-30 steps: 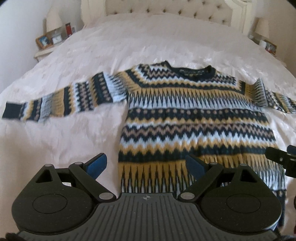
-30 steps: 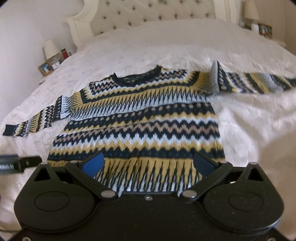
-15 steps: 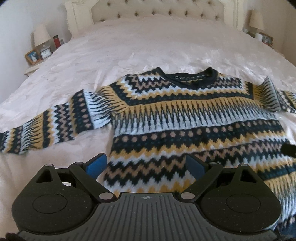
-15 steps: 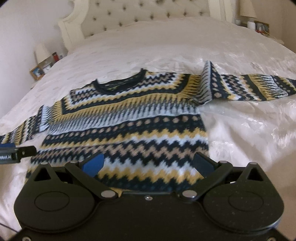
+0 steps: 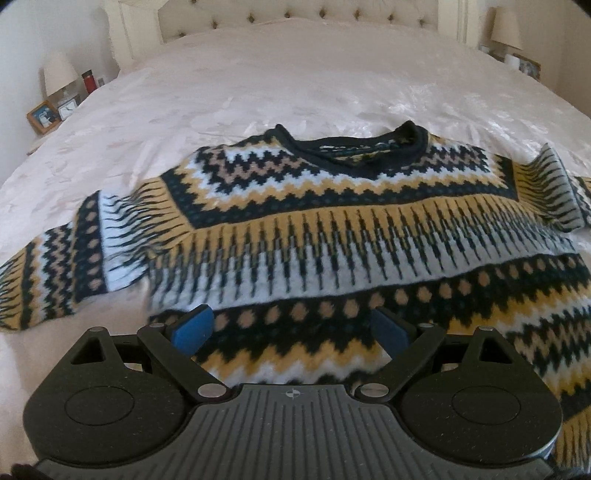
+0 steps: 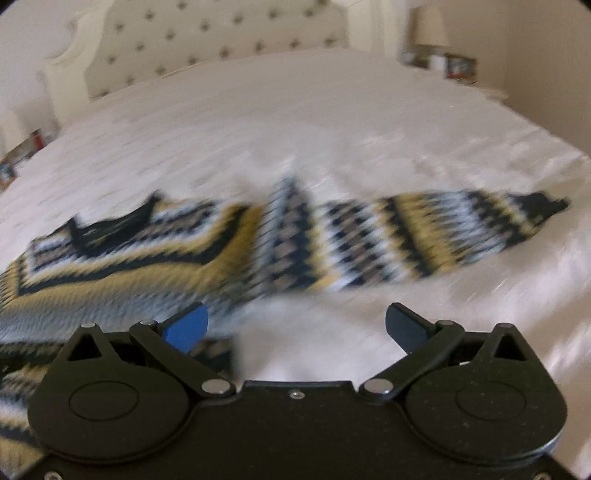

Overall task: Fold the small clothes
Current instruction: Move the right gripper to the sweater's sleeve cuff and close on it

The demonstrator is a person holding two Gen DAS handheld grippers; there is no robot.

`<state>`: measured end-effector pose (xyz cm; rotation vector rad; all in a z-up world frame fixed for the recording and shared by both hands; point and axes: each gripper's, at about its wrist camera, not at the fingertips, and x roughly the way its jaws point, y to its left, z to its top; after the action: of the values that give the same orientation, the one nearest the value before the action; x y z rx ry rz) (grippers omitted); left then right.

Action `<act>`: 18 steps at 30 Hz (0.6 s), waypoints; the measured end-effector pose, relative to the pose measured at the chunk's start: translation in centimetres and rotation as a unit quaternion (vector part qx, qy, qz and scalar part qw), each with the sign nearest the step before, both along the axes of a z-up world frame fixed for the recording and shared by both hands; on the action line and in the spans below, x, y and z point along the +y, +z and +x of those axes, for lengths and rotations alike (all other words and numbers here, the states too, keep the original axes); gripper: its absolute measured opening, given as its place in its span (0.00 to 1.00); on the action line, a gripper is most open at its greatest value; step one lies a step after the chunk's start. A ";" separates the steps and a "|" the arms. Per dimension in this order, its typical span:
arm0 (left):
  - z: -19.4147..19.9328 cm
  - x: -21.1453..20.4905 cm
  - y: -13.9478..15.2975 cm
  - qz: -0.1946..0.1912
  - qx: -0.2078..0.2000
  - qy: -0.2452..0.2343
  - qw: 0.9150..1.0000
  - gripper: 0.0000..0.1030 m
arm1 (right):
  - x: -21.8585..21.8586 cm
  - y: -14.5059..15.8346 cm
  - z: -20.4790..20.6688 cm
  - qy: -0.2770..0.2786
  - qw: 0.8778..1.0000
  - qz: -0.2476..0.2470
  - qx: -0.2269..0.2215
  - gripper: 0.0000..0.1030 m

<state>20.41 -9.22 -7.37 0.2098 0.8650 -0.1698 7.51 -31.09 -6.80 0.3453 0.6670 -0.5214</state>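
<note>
Jaws wide apart on left gripper [image 5: 291, 330] and right gripper [image 6: 295, 326], empty, above sweater [image 5: 332, 236].

Patterned sweater [image 5: 332, 236] flat on bed [image 5: 295, 85], collar toward headboard [image 5: 295, 14], sleeves toward bed's side edges. Left gripper [image 5: 291, 328] above sweater's lower body, jaws wide apart, nothing between 2 blue pads [image 5: 192, 328]. Lamp [image 5: 57, 72], red bottle [image 5: 88, 80], photo frame [image 5: 42, 116] beside bed's left edge.

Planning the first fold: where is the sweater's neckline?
In the left wrist view, the dark neckline sits upper centre, at the sweater's far edge, toward the headboard.
</note>
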 end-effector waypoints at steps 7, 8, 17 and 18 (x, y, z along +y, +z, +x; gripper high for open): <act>0.8 -1.8 -2.7 0.032 0.012 -0.014 0.999 0.91 | -7.5 0.2 0.7 -0.065 0.997 -0.043 0.019 0.98; 0.7 -1.9 -3.0 0.036 0.007 -0.015 0.999 0.91 | -8.6 0.3 0.6 -0.073 0.996 -0.046 0.022 0.95; 0.4 -1.4 -3.5 0.020 -0.012 0.002 1.000 1.00 | -17.7 -0.5 0.1 -0.150 0.987 -0.015 0.053 0.84; 0.5 -1.2 -3.6 0.016 -0.009 0.007 1.000 1.00 | -18.6 -0.5 0.0 -0.161 0.985 -0.009 0.057 0.83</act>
<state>20.93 -10.45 -10.95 0.2349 0.8504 -0.1415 7.52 -49.69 -7.33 0.4111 0.7214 -0.8609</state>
